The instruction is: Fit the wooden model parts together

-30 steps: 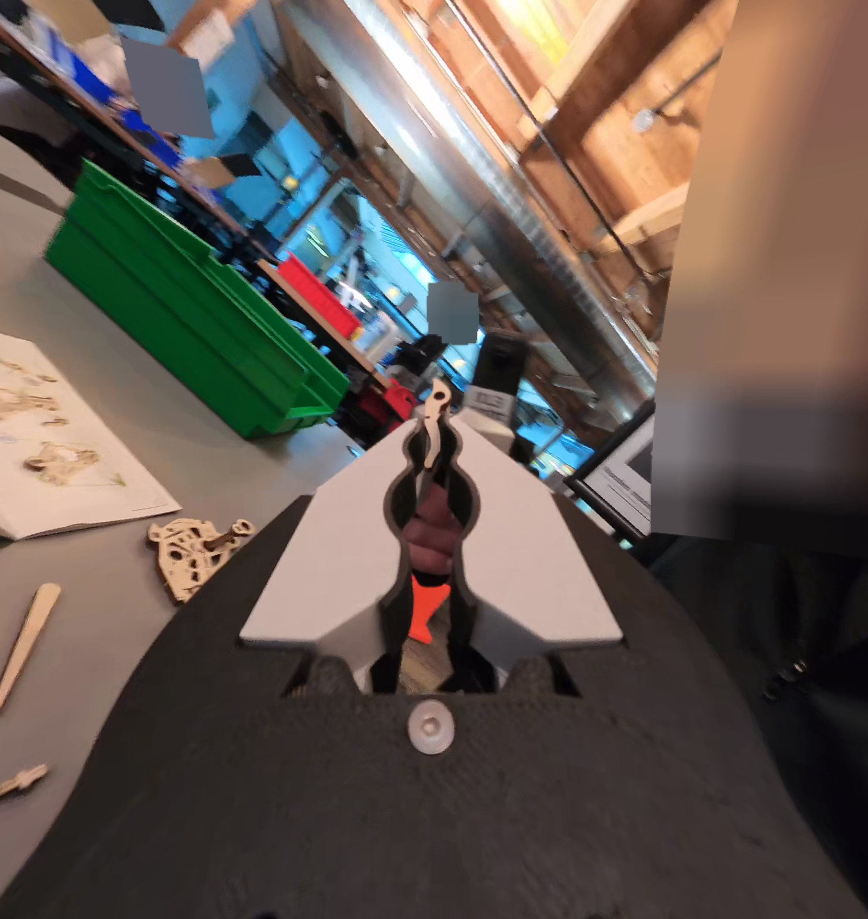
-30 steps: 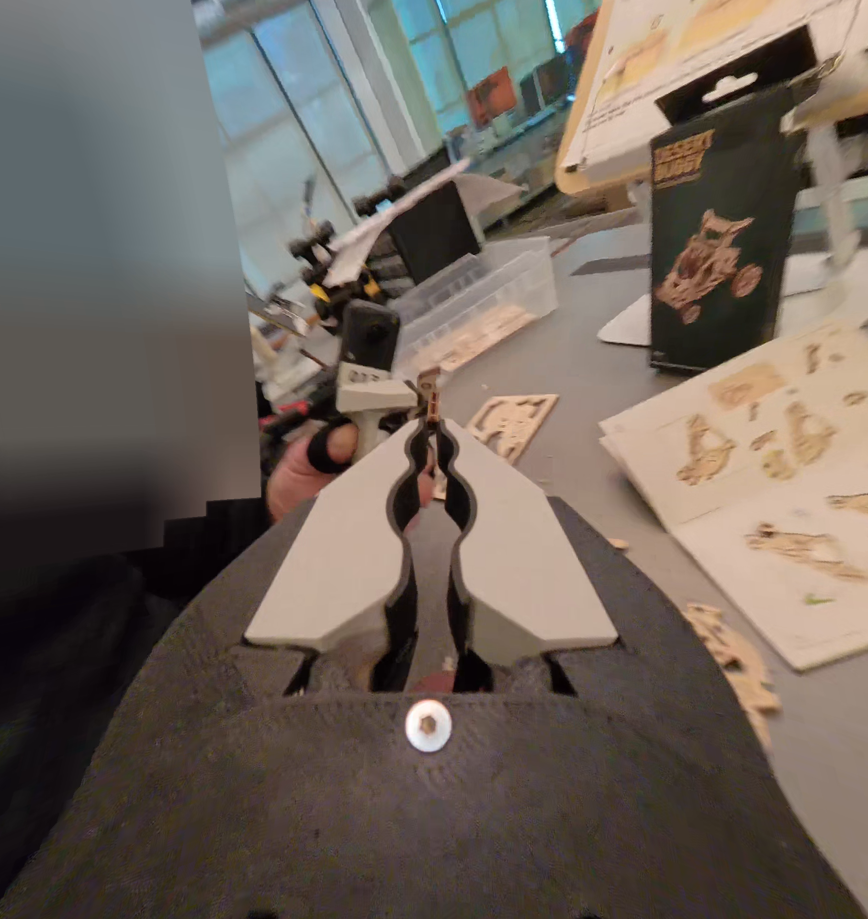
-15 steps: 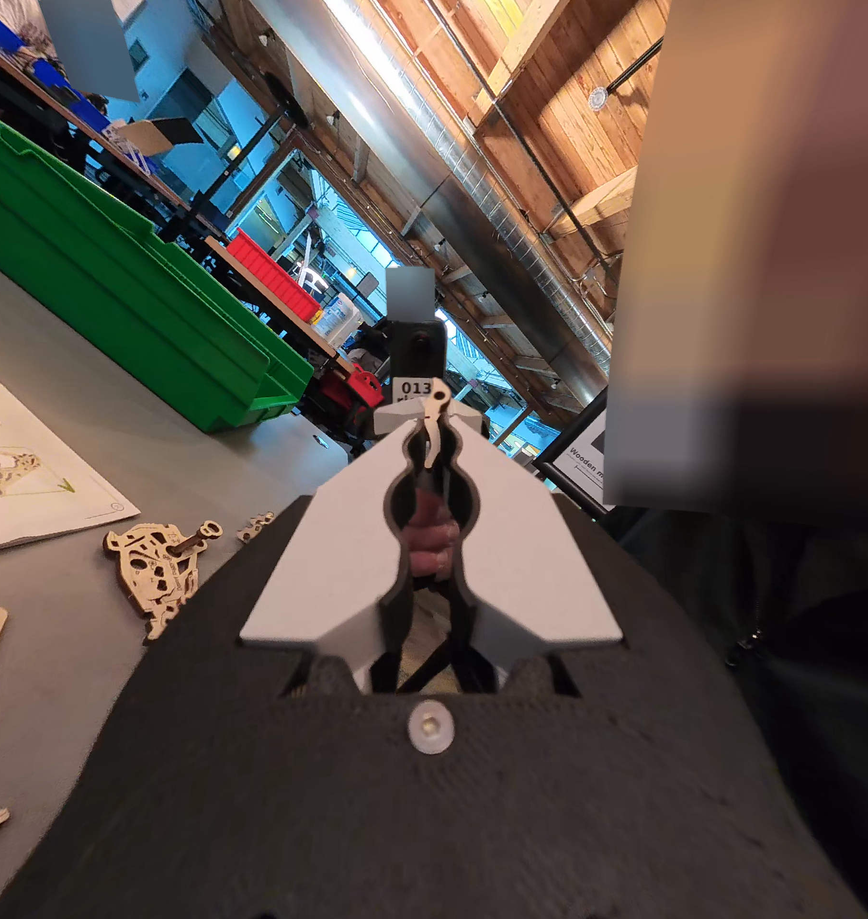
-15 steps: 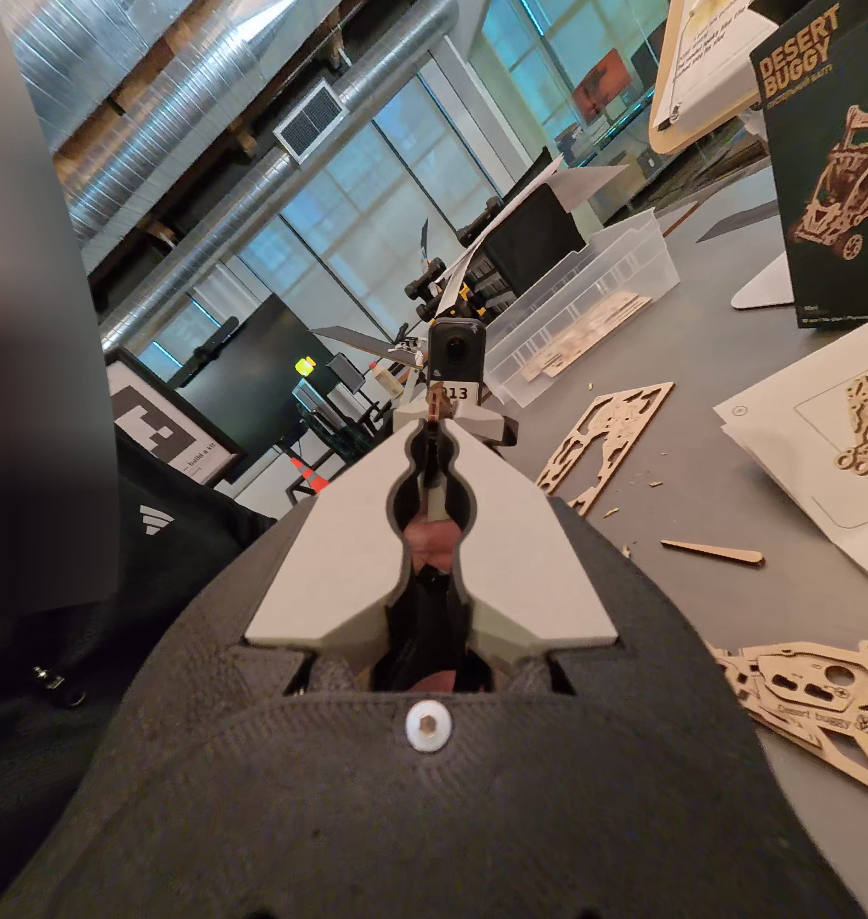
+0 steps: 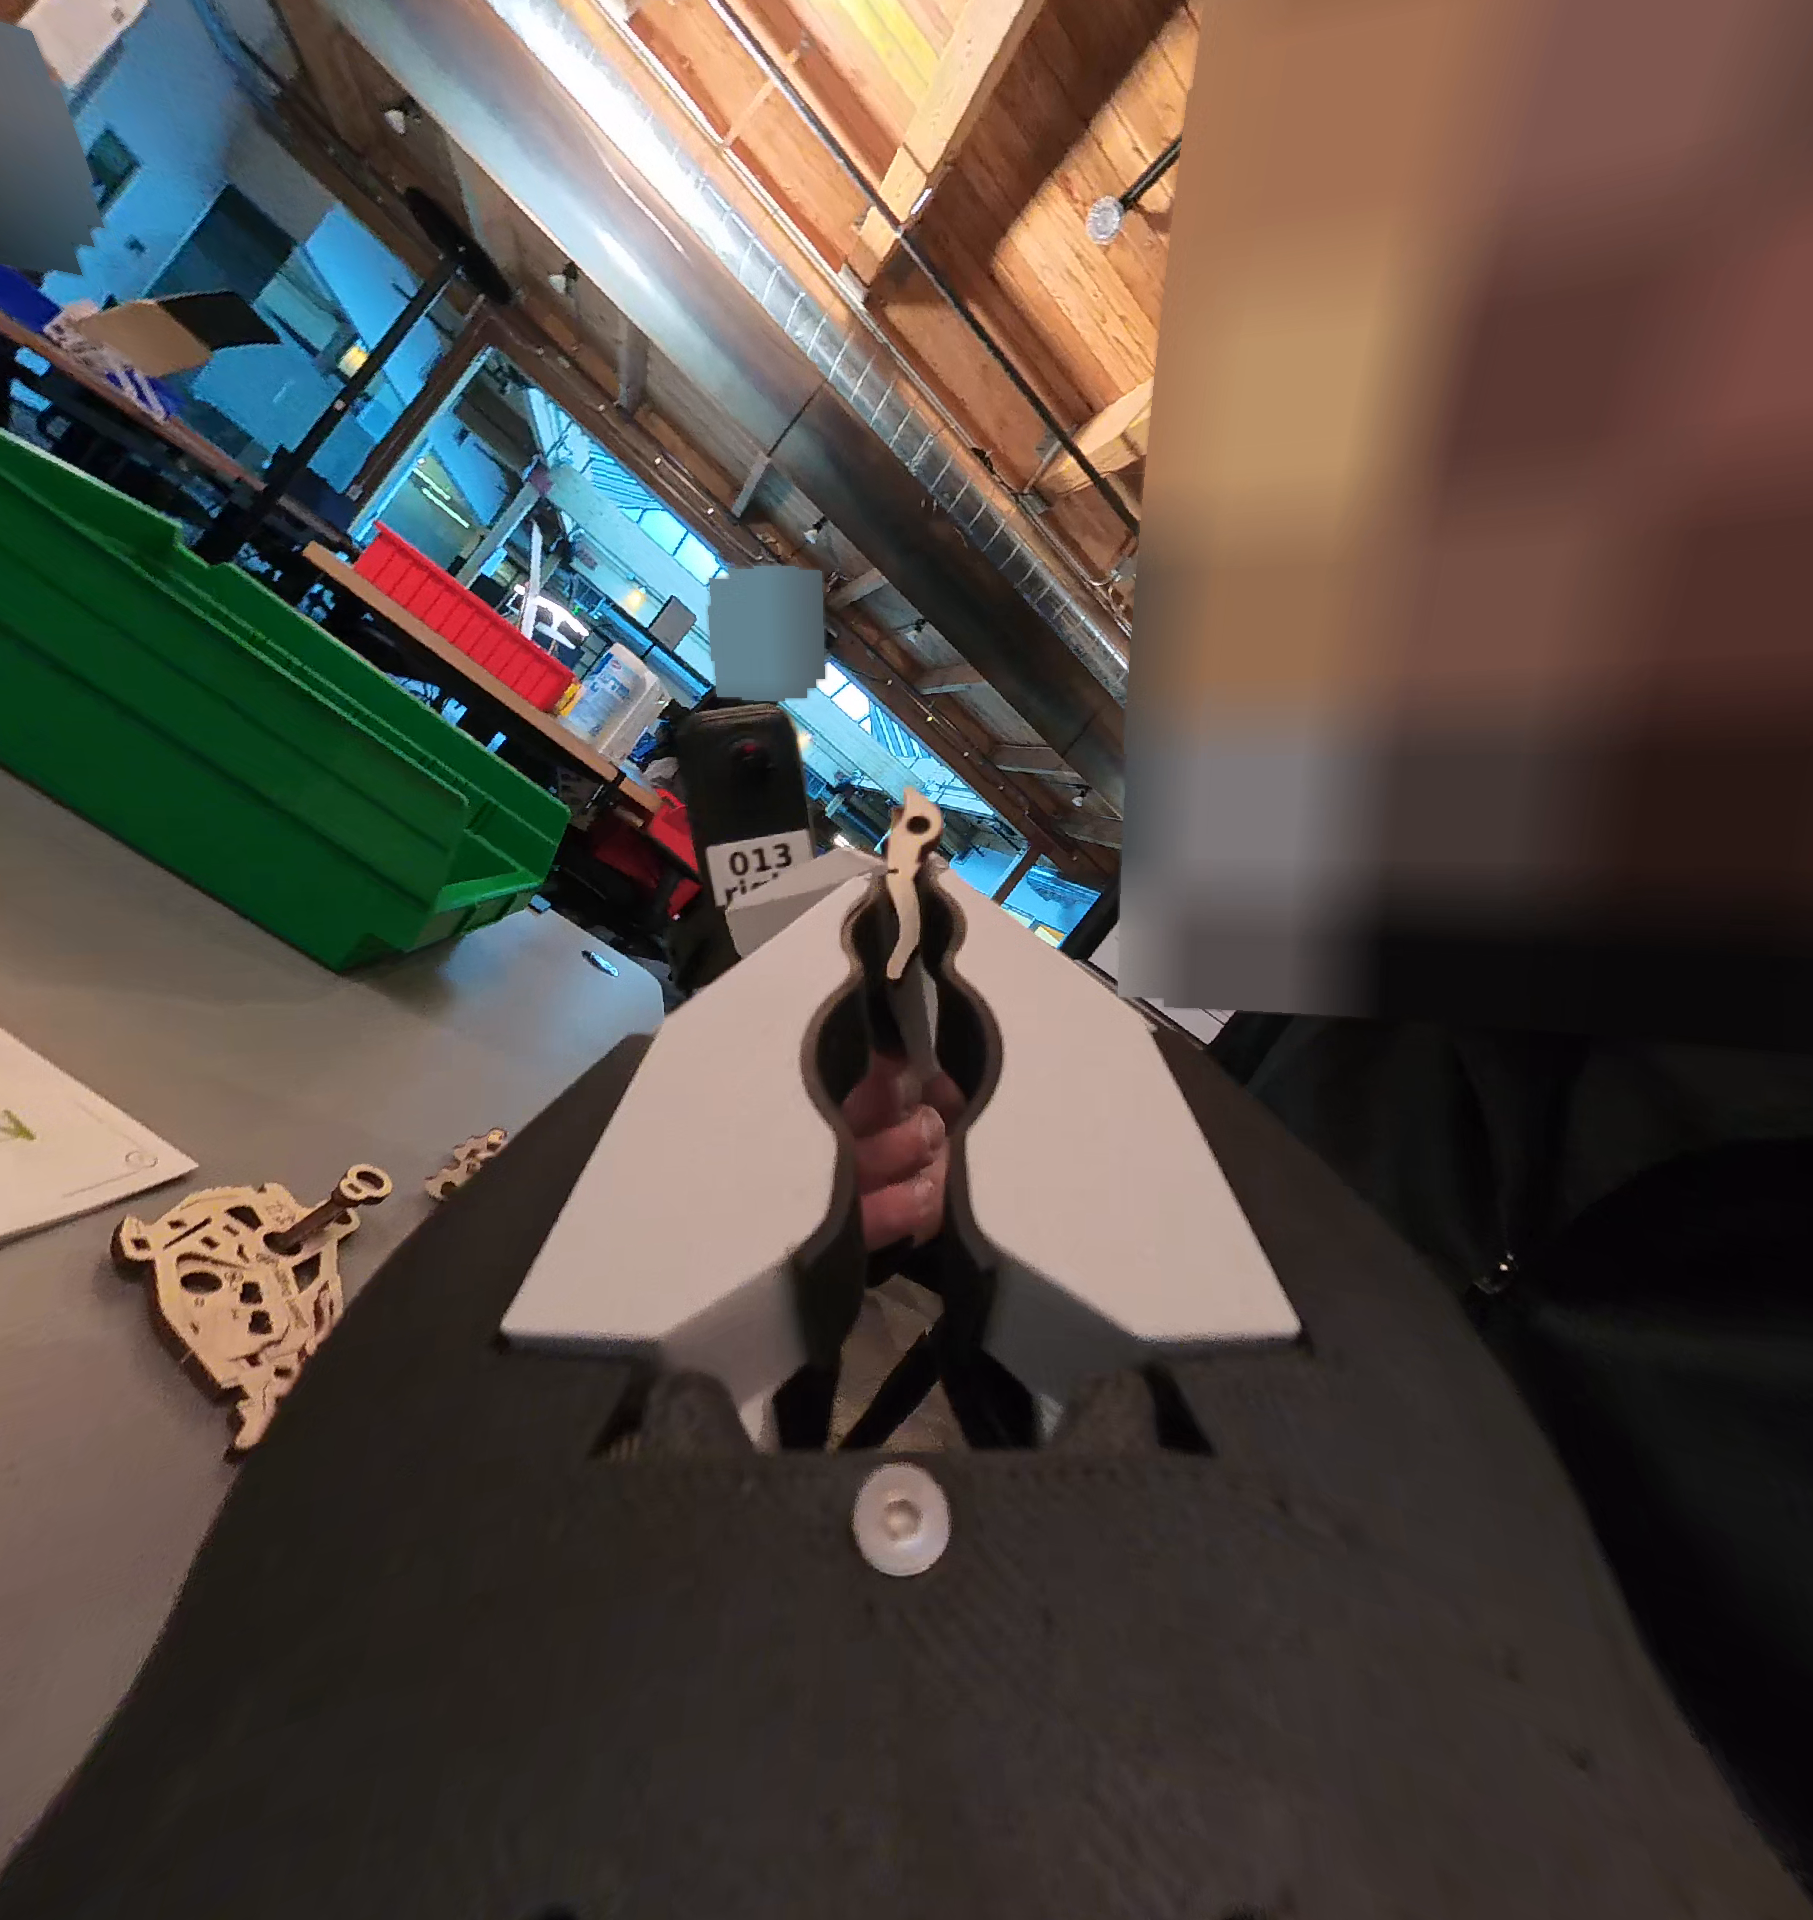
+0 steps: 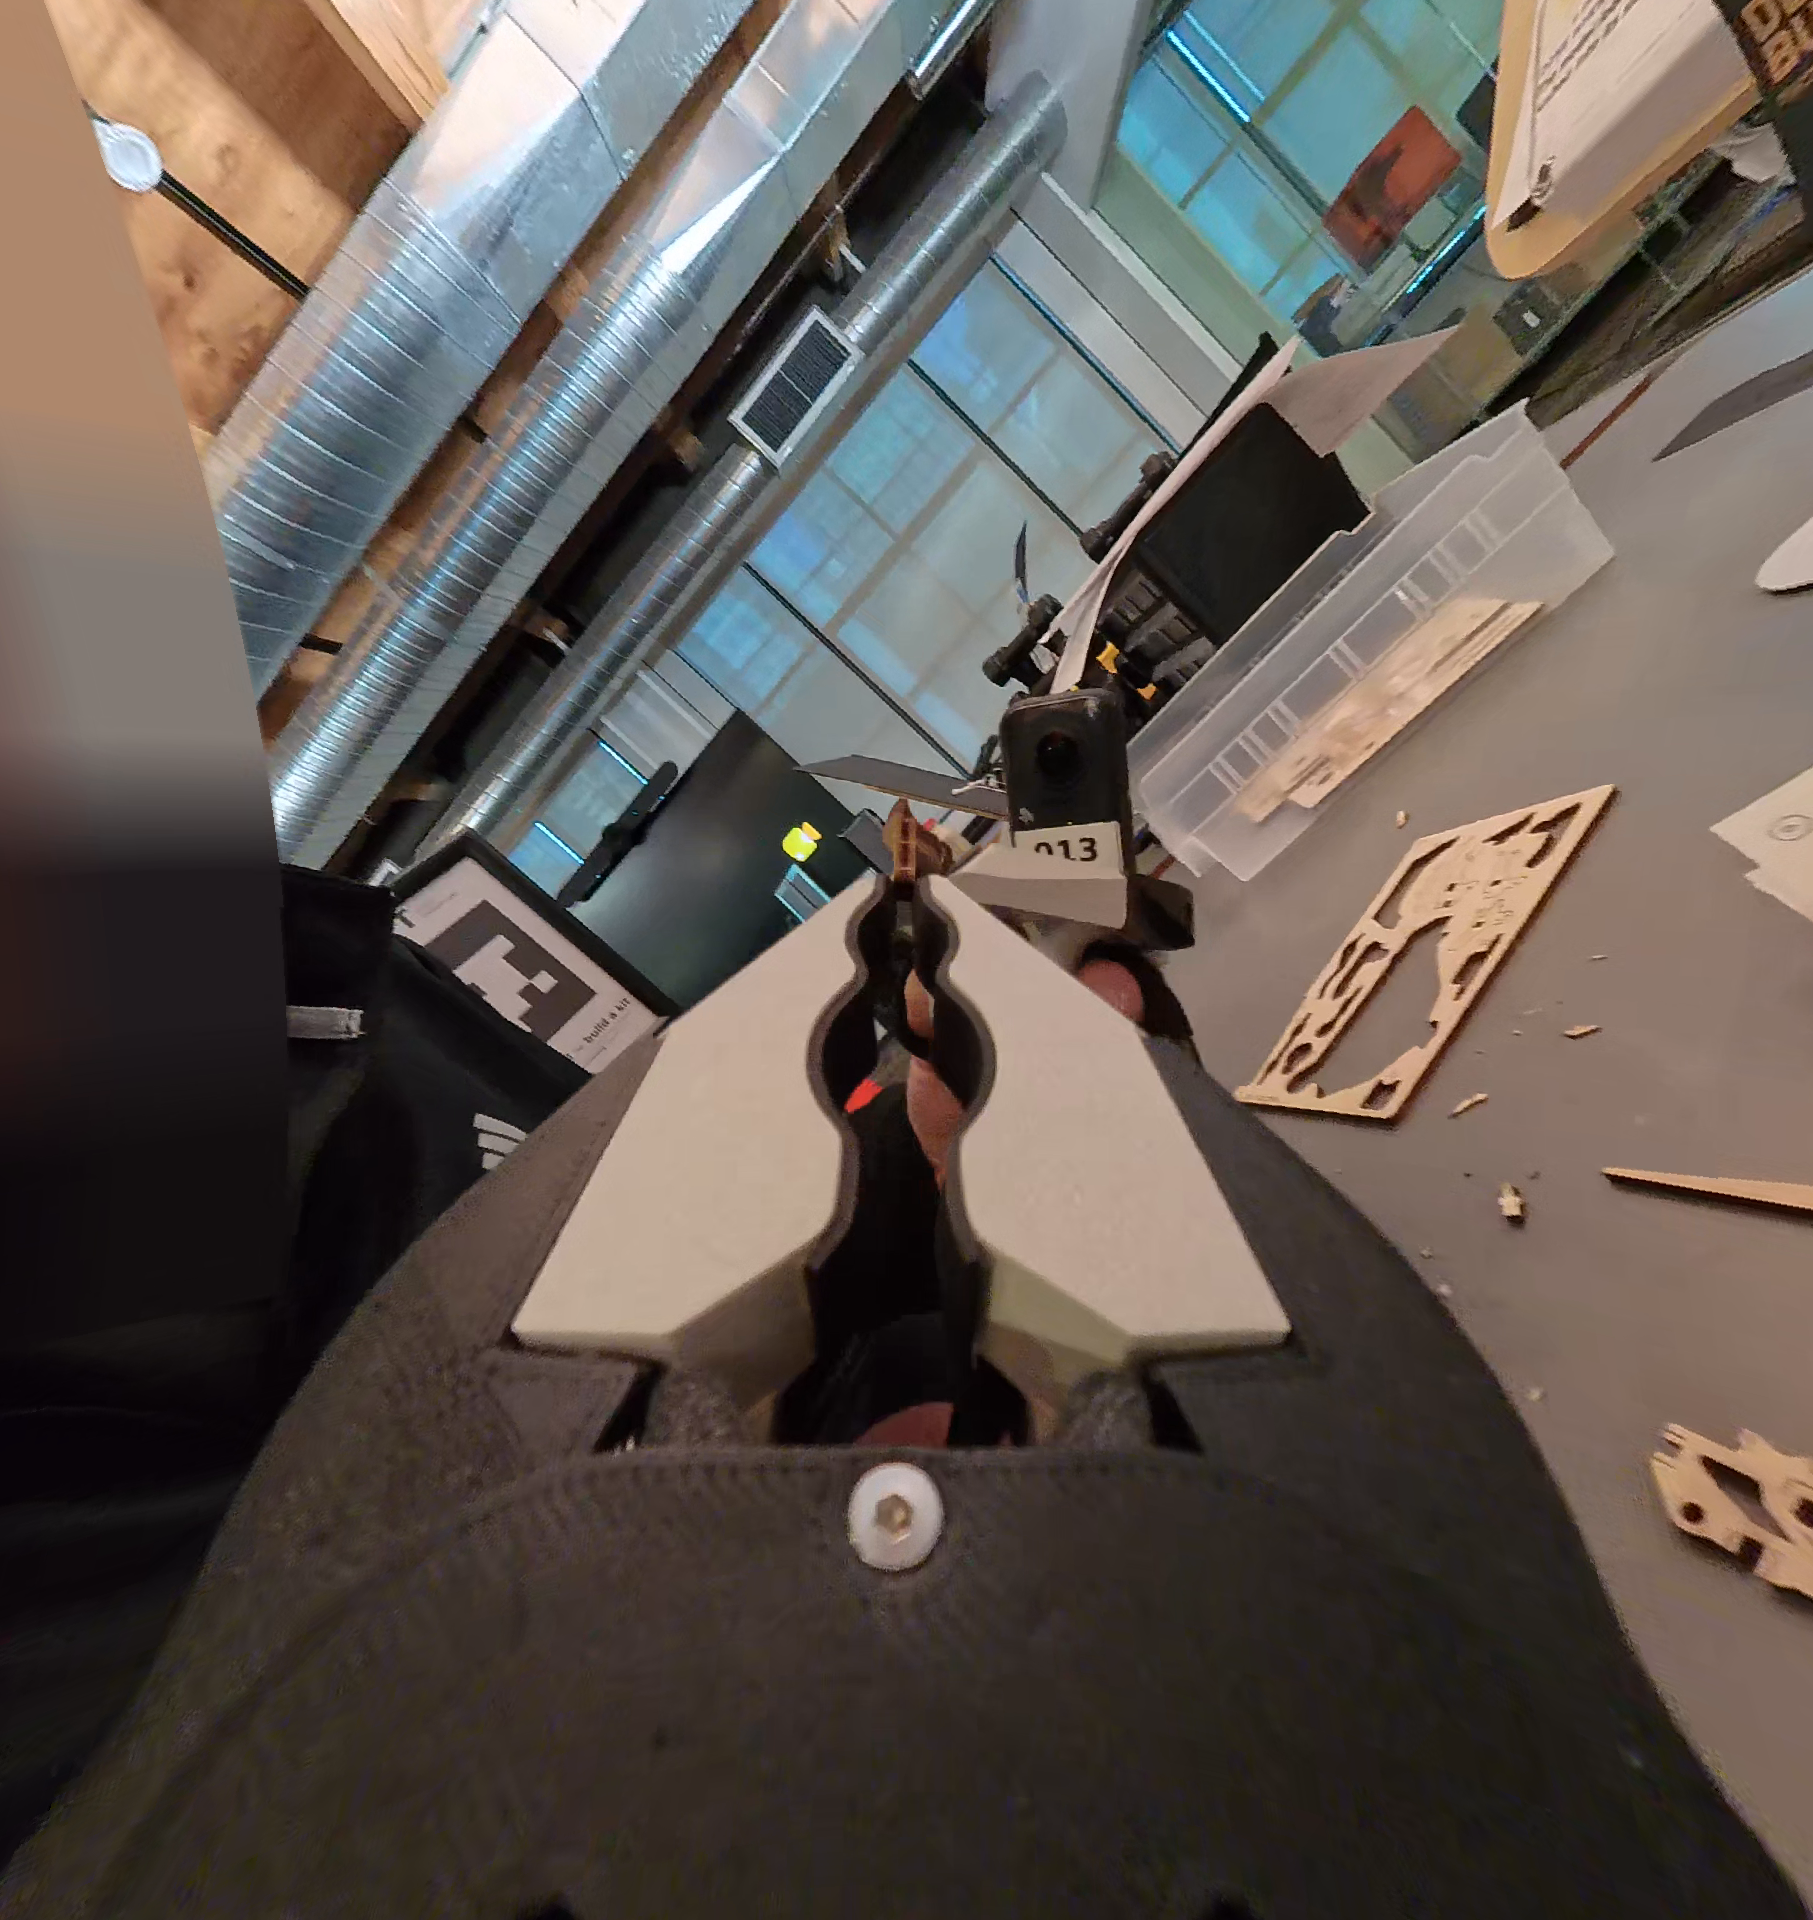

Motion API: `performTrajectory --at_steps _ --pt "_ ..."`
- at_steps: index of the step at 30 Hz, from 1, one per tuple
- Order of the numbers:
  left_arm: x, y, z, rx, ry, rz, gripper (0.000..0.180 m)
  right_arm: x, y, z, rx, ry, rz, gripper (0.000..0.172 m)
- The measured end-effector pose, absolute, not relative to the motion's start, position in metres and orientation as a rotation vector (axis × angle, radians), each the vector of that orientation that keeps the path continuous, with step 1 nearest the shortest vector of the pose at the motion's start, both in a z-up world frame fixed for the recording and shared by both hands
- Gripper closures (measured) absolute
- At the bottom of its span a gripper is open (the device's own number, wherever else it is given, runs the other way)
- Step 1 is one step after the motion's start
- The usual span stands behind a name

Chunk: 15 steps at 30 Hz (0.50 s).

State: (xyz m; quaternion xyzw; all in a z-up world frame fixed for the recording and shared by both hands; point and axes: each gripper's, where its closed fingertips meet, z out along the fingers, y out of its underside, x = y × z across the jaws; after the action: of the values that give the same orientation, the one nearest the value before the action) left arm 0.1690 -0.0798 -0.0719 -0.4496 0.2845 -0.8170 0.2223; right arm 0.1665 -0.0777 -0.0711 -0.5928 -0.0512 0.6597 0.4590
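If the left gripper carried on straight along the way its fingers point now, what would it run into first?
Most likely the right gripper, which faces it just beyond the left gripper's tips. The thin wooden part pinched in the left gripper would probably touch first, though depth between them is hard to judge.

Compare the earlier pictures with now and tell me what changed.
Both grippers tilted upward: ceiling and ducts fill more of each view, and the table with the green bin slid lower. They now face each other closely. Unchanged: left gripper stays clamped on its thin wooden strip, right gripper on its small brown part.
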Motion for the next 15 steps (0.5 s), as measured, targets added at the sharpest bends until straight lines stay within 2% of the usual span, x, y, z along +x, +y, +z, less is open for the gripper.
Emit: performTrajectory --at_steps 15 --pt "0.1665 -0.0858 -0.0653 -1.139 0.883 -2.221 0.177 0.1637 -0.0843 -0.0633 -1.409 -0.087 1.705 0.171"
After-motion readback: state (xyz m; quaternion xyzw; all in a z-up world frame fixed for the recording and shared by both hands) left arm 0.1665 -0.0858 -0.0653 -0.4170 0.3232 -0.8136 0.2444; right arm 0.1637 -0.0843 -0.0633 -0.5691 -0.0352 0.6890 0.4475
